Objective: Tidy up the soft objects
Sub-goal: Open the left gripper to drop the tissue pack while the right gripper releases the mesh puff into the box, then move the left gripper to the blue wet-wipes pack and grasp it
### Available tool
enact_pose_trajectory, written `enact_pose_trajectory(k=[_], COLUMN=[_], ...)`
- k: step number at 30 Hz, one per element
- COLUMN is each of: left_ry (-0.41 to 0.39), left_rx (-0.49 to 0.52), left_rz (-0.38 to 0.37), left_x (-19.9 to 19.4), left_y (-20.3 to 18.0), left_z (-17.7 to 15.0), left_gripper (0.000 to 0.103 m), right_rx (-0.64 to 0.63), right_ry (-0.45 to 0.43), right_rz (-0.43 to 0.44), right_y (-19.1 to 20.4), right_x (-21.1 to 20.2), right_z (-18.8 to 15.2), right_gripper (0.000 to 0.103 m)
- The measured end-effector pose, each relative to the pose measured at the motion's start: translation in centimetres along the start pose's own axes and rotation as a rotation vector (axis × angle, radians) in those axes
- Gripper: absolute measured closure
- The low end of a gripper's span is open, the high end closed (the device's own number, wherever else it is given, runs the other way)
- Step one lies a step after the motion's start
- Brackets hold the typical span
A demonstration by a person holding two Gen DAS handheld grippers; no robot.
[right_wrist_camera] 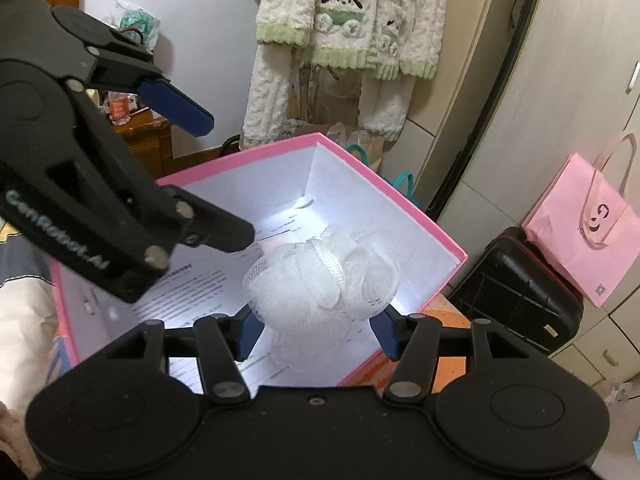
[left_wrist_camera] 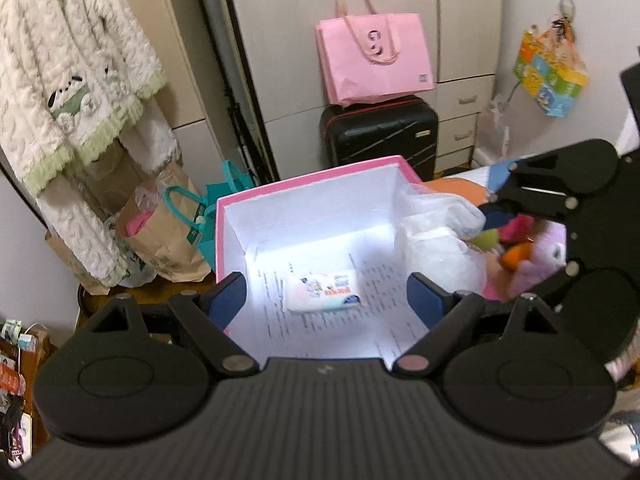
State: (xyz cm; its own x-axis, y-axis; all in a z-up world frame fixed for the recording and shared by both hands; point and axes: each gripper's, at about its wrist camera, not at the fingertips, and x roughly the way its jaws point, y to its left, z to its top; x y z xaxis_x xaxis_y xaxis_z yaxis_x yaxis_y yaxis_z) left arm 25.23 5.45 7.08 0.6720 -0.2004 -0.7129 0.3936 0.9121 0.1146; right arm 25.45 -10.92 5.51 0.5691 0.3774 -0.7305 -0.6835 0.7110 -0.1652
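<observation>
Mesh bath pouf (right_wrist_camera: 320, 280), white: pinched between the right gripper's (right_wrist_camera: 316, 330) closed-in fingers, above the pink box (right_wrist_camera: 400, 196) interior near its right wall. Left gripper (left_wrist_camera: 326, 300): spread wide, empty, over a small printed packet (left_wrist_camera: 324, 291) on the box floor. Risk: springy mesh snagging a pad on release.

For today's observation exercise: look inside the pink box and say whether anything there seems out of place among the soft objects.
Printed paper sheets line the floor of the pink box; they are not soft. A small printed packet lies on them, and the right claw holds a white mesh pouf above. Nothing looks spilled or damaged.
</observation>
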Motion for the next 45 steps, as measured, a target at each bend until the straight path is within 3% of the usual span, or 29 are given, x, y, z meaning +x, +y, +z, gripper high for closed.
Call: enact_pose_trajectory(k=[5, 7, 8, 15, 20, 27, 36, 45], left_ry=[-0.007, -0.020, -0.023, 0.029, 0.080, 0.144, 0.103, 0.026], left_rx=[0.010, 0.007, 0.005, -0.031, -0.069, 0.041, 0.085, 0.180], left_rz=[-0.037, -0.022, -0.018, -0.017, -0.038, -0.058, -0.130, -0.194], left_x=[-2.5, -3.3, -3.5, -3.4, -4.0, -6.2, -9.6, -11.2], left_y=[-0.5, -0.6, -0.7, 0.0, 0.2, -2.7, -6.8, -12.9], left_z=[-1.1, -1.5, -1.7, -3.0, -3.5, -3.7, -4.6, -6.4], left_gripper=[0.015, 0.014, 0.013, 0.012, 0.009, 0.008, 0.008, 0.008], right_rx=[-0.022, -0.024, -0.023, -0.029, -0.004, 0.033, 0.161, 0.266], right_ry=[-0.033, -0.049, -0.055, -0.027, -0.028, -0.036, -0.084, -0.134], right_rz=[0.013, 0.028, 0.032, 0.017, 0.021, 0.028, 0.023, -0.069], right_y=[1.3, 1.6, 1.7, 2.5, 2.9, 3.3, 1.9, 2.0], right_x=[-1.8, -1.8, -1.8, -1.1, -2.8, -6.7, -13.1, -17.2], right_z=[0.0, 0.0, 0.1, -0.1, -1.1, -3.4, -9.4, -17.8], right_gripper=[0.025, 0.009, 0.008, 0.006, 0.006, 0.006, 0.006, 0.006])
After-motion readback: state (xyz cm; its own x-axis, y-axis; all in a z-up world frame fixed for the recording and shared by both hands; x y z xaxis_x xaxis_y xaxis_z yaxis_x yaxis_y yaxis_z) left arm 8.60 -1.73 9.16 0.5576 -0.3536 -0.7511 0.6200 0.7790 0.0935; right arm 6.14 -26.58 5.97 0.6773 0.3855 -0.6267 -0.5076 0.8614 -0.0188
